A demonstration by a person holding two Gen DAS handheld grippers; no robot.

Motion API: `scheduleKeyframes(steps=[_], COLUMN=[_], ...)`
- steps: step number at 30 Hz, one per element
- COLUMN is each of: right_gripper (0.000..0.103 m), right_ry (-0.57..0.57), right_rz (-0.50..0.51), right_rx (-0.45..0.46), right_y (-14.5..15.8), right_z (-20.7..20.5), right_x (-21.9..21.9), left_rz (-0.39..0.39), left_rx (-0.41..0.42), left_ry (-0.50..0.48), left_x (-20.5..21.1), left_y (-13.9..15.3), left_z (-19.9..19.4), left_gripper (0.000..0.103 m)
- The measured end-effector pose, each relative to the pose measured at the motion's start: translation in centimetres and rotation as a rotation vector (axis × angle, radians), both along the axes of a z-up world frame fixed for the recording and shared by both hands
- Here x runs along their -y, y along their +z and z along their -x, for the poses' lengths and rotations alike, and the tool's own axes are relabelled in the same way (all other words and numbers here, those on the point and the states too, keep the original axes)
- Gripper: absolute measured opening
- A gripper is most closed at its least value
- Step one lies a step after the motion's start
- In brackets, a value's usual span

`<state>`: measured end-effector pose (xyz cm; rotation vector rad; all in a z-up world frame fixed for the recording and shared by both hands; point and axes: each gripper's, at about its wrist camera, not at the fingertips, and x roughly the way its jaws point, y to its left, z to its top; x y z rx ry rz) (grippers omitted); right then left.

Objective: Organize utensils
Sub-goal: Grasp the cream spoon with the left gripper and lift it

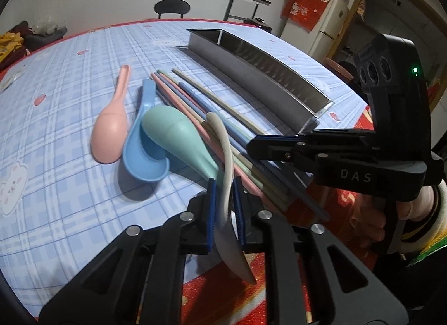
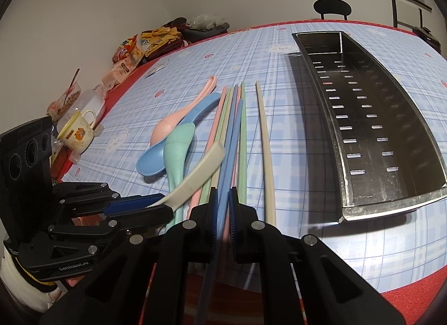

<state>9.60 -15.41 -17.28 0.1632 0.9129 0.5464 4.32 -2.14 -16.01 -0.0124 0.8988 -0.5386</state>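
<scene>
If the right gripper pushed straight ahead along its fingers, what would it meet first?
Probably the chopsticks fanned ahead of the right gripper, itself shut on a blue chopstick; depth is unclear.

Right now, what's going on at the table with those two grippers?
A person is sorting utensils with both grippers. The left gripper is shut on the beige spoon; the right gripper is shut on a blue chopstick. The other spoons and chopsticks lie on the cloth. The metal tray is empty.

Even indoor light, soft shadows, strong fisheye bending, dark corners, sharp focus
</scene>
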Motion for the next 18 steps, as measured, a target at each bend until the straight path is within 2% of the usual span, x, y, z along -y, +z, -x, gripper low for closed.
scheduleKeyframes(steps=[9,18], right_gripper=[0.010,0.007], right_ry=[-0.007,-0.016], right_rz=[-0.008,-0.028], right_rx=[-0.016,0.007], right_y=[-0.3,0.0], right_z=[-0.3,-0.1], right_x=[0.1,0.4], left_rz=[0.116,0.138], left_rx=[0.057,0.098], left_ry=[0.121,0.176], left_x=[-3.3,-4.4], left_y=[1.1,1.7], left_z=[0.5,1.3], left_gripper=[0.015,0.015])
